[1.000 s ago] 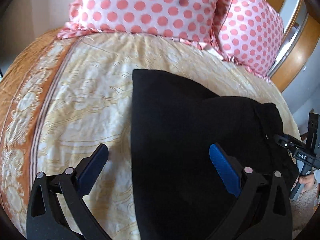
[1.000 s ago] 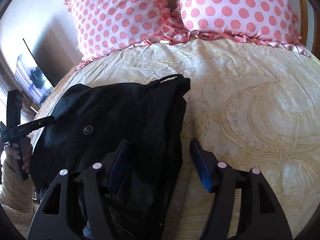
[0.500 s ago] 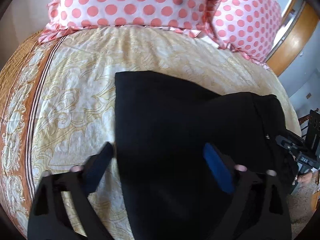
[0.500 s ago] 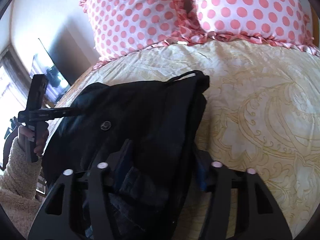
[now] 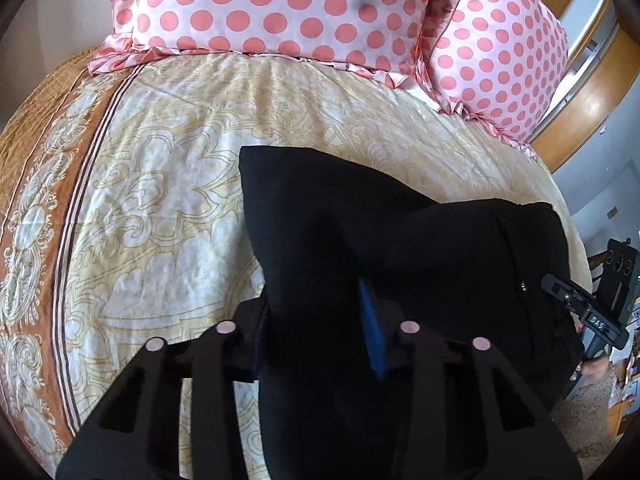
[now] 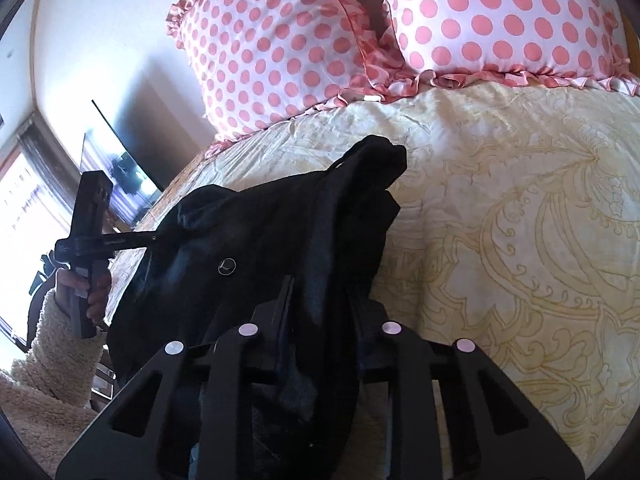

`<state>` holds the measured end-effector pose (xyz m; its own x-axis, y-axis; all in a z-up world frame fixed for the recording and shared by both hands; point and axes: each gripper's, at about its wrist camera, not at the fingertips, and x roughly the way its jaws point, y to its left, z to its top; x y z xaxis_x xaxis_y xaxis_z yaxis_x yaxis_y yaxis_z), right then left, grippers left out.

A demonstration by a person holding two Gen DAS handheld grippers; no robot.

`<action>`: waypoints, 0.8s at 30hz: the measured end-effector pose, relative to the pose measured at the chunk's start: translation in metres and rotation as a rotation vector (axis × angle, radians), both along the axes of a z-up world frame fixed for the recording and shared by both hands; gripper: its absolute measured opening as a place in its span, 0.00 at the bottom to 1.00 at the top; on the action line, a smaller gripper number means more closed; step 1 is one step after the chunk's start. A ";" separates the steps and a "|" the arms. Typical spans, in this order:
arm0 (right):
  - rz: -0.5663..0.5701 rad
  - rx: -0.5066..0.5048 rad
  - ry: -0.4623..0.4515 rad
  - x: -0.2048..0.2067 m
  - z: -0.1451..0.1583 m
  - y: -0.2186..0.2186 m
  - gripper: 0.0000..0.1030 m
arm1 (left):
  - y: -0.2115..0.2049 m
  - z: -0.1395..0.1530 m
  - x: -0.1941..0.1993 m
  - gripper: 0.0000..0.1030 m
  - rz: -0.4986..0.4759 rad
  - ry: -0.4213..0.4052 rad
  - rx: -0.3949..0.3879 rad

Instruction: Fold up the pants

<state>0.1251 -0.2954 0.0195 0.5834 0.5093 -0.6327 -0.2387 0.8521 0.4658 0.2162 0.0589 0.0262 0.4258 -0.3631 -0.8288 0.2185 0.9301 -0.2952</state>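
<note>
Left wrist view: left gripper (image 5: 316,324) closing, pinching black pants (image 5: 400,248) fabric at lower centre | right gripper (image 6: 320,312) closing, bunching dark cloth | cream patterned bedspread (image 5: 160,200) lying wrinkled beneath

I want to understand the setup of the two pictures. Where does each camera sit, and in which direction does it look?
Left wrist: on the left gripper, looking down its closing fingers at the black pants bunched between them; the right gripper's handle shows at far right.
Right wrist: on the right gripper, jaws closing on the pants' edge; a hand in a fleece sleeve holds the left gripper.
Shared: pants, patterned bedspread, polka-dot pillows.
</note>
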 end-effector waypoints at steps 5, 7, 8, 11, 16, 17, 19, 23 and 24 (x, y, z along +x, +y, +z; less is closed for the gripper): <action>-0.010 0.005 0.034 0.008 -0.006 0.000 0.42 | -0.004 -0.002 0.005 0.52 -0.040 0.040 0.001; -0.001 -0.009 0.013 0.006 -0.005 0.002 0.37 | -0.006 -0.002 0.006 0.42 -0.030 0.036 0.031; 0.005 -0.005 0.003 0.005 -0.005 0.001 0.27 | -0.004 0.000 0.005 0.31 -0.019 0.028 0.022; 0.004 0.030 -0.015 0.003 -0.002 -0.003 0.20 | 0.007 0.006 0.004 0.11 -0.005 0.015 -0.062; 0.009 0.033 -0.045 0.004 0.006 -0.001 0.18 | -0.002 0.014 -0.002 0.11 -0.021 -0.046 -0.011; 0.011 0.036 -0.053 0.005 0.009 -0.001 0.17 | -0.003 0.016 -0.002 0.10 -0.019 -0.054 -0.009; 0.016 0.027 -0.064 0.009 0.014 0.000 0.17 | -0.003 0.021 -0.001 0.10 -0.017 -0.076 -0.021; 0.014 -0.008 -0.081 0.029 0.026 0.004 0.17 | -0.008 0.035 0.010 0.11 -0.025 -0.131 -0.002; 0.009 -0.013 -0.086 0.040 0.029 0.004 0.16 | -0.010 0.038 0.016 0.11 -0.021 -0.150 0.011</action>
